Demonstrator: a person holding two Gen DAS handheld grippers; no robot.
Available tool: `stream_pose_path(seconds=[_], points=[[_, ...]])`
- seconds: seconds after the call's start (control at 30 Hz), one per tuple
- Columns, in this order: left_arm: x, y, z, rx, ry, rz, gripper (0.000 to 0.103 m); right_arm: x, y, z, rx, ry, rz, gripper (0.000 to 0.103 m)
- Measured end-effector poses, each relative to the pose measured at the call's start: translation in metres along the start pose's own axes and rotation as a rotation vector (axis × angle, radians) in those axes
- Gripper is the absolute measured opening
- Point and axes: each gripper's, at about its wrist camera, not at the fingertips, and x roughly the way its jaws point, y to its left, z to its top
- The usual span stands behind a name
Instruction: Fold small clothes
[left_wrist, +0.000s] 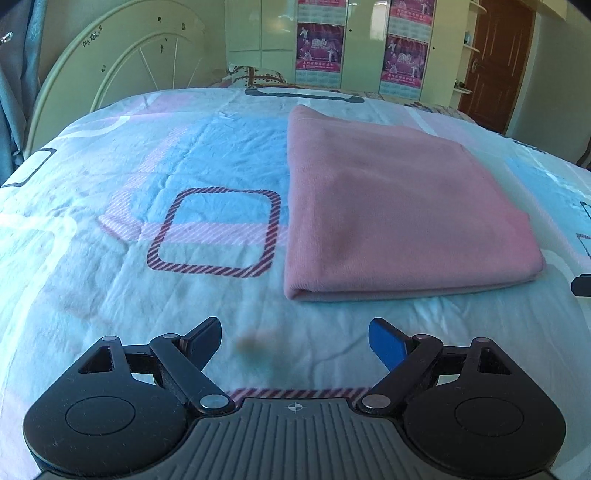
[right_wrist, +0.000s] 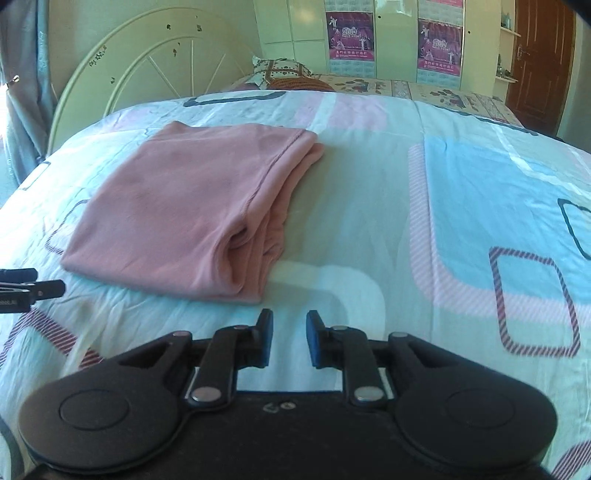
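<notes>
A pink garment (left_wrist: 399, 206) lies folded into a flat rectangle on the patterned bedspread (left_wrist: 147, 155). In the right wrist view the pink garment (right_wrist: 184, 206) lies to the left, its layered open edges facing right. My left gripper (left_wrist: 295, 332) is wide open and empty, a short way in front of the garment's near folded edge. My right gripper (right_wrist: 290, 328) is open with a narrow gap, empty, just off the garment's near right corner. The tip of the right gripper (left_wrist: 581, 286) shows at the left view's right edge; the left gripper (right_wrist: 33, 290) shows at the right view's left edge.
A cream arched headboard (left_wrist: 122, 62) stands at the far left of the bed. Pillows (right_wrist: 284, 72) lie at the bed's far end. A wardrobe with posters (left_wrist: 365, 44) and a brown door (left_wrist: 498, 62) are behind. A curtain (left_wrist: 18, 92) hangs on the left.
</notes>
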Motion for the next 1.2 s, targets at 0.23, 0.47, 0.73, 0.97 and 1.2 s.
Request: stream_pose_path(seconds=[0.23,0.47,0.73,0.97,1.2], points=[[-0.048,-0.024,-0.031,-0.017,-0.115,0.064,0.103,-0.034,0.016,-0.027,0.011,-0.108,-0.066,0.102],[-0.115,-0.032,-0.056,-0.016,-0.156,0.031,0.103,-0.085,0.038,-0.06,0.003,-0.143,-0.093,0.103],[-0.214,-0.049,-0.092,0.026,-0.221,-0.045,0.103,-0.179,0.07,-0.104,0.004,-0.243,-0.132,0.103],[-0.275,-0.064,-0.12,0.032,-0.252,-0.069,0.103,-0.241,0.088,-0.135,-0.002,-0.3,-0.145,0.103],[-0.313,-0.073,-0.14,0.041,-0.298,-0.083,0.103,-0.272,0.092,-0.157,0.015,-0.333,-0.15,0.103]])
